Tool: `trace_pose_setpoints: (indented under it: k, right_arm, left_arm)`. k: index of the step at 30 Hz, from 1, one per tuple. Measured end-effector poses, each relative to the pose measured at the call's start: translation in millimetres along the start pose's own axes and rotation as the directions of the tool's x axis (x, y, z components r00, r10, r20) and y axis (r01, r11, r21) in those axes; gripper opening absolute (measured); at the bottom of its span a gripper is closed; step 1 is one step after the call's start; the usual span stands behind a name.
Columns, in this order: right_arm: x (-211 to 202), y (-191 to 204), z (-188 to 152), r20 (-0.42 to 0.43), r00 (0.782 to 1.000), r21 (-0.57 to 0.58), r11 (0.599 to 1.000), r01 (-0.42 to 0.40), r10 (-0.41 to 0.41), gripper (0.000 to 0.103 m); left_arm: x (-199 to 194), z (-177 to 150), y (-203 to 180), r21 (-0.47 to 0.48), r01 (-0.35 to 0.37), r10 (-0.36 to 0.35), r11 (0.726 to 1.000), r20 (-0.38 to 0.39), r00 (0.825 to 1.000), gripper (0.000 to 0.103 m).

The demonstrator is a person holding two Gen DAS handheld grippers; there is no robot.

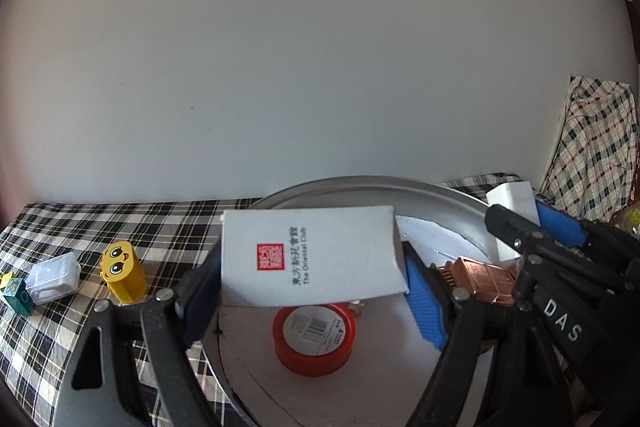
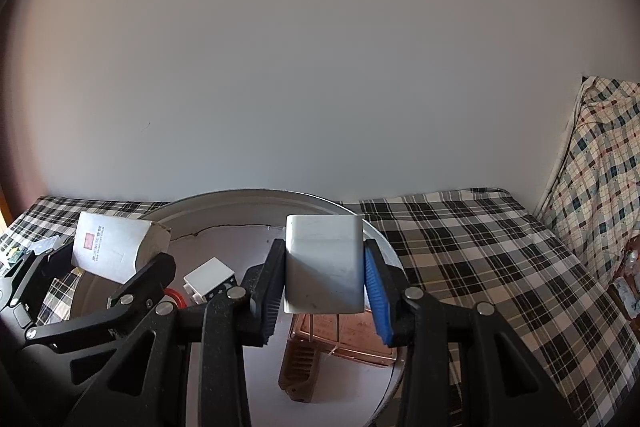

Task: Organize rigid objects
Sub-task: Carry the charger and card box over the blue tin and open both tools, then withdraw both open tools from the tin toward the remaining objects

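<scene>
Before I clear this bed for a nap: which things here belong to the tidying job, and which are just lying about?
In the job:
- white card box, clamped in the left gripper
- white block, clamped in the right gripper
- round metal tray
- red tape roll, copper part, small white brick, all in the tray
- yellow figure, clear case, teal block, on the checked cloth

Lying about:
- plaid pillow

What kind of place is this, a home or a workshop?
Probably a home, perhaps a bed or table set against a plain wall. A black-and-white plaid cloth covers the surface, a checked fabric hangs at the right, and small household items are being gathered in a round metal tray.
</scene>
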State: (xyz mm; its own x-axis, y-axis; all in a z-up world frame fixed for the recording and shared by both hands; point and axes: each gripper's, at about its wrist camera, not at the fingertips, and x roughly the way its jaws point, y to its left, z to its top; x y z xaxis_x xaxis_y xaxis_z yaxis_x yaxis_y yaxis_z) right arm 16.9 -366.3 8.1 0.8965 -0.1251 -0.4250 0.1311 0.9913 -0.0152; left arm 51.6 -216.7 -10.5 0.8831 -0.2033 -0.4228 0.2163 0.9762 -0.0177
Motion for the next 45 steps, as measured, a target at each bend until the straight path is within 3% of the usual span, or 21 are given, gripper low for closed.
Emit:
trace_pose_setpoints:
  k: [16, 20, 22, 24, 26, 29, 32, 36, 45]
  right_arm:
    - [13, -5, -1, -0.070, 0.996, 0.014, 0.998, -0.060, 0.060, 0.041]
    - [24, -8, -4, -0.119, 0.987, 0.041, 0.993, -0.106, 0.111, 0.042]
    - [23, -11, -3, -0.122, 0.986, 0.058, 0.993, -0.103, 0.110, 0.048]
    - [18, -18, -1, -0.088, 0.994, 0.076, 0.995, -0.060, 0.067, 0.058]
    - [10, -27, 1, -0.042, 0.998, 0.120, 0.992, -0.045, 0.051, 0.076]
    - [-2, -41, 1, 0.037, 0.999, 0.209, 0.977, -0.041, 0.034, 0.090]
    - [-5, -46, 1, 0.059, 0.997, 0.240, 0.969, -0.053, 0.040, 0.090]
    - [0, -41, 1, 0.048, 0.999, 0.217, 0.976, -0.026, 0.015, 0.090]
    - [-10, -33, 0, 0.095, 0.995, 0.165, 0.986, 0.009, -0.025, 0.090]
  left_arm:
    - [2, -1, 1, 0.029, -0.062, 0.062, 0.998, -0.020, 0.998, 0.082]
    - [1, -1, 1, 0.042, -0.076, 0.077, 0.996, -0.023, 0.997, 0.084]
    - [0, -1, 0, 0.040, -0.069, 0.070, 0.997, -0.026, 0.997, 0.089]
    - [-4, 0, 5, 0.015, -0.060, 0.060, 0.998, -0.017, 0.998, 0.103]
    - [-7, 1, 7, -0.010, -0.029, 0.029, 1.000, -0.010, 1.000, 0.103]
    - [-8, 0, 4, 0.011, -0.024, 0.024, 1.000, -0.013, 1.000, 0.103]
    - [-9, -1, -1, 0.043, -0.031, 0.031, 0.999, -0.001, 1.000, 0.103]
    - [-13, -1, 4, 0.020, -0.006, 0.006, 1.000, 0.006, 1.000, 0.103]
    - [-14, 0, 15, -0.005, -0.034, 0.034, 0.999, 0.010, 0.999, 0.103]
